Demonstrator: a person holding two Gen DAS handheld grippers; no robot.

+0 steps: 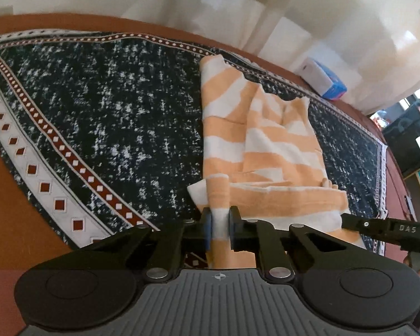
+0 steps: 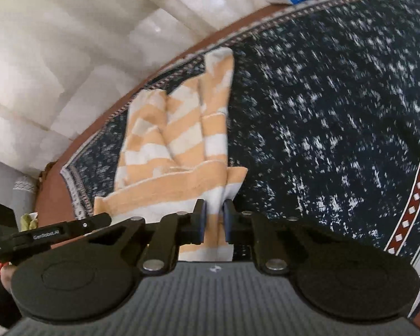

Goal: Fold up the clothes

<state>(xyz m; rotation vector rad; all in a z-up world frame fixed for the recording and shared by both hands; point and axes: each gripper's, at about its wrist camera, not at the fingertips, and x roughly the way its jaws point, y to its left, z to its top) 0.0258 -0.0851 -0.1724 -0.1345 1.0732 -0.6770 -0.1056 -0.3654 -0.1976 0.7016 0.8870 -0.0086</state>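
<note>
orange-and-white striped towel (image 1: 266,145), rumpled

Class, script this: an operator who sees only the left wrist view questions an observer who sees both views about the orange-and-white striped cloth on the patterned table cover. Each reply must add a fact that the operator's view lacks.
Operator: My left gripper is shut on the orange-and-white striped cloth's near edge. Is the right gripper gripping too?
Observer: Yes, its blue pads press on that same near edge.
Operator: Is anything past the brown table's edge hidden from me?
Observer: Yes, the right wrist view shows a yellow-green thing there, too small to identify.
</note>
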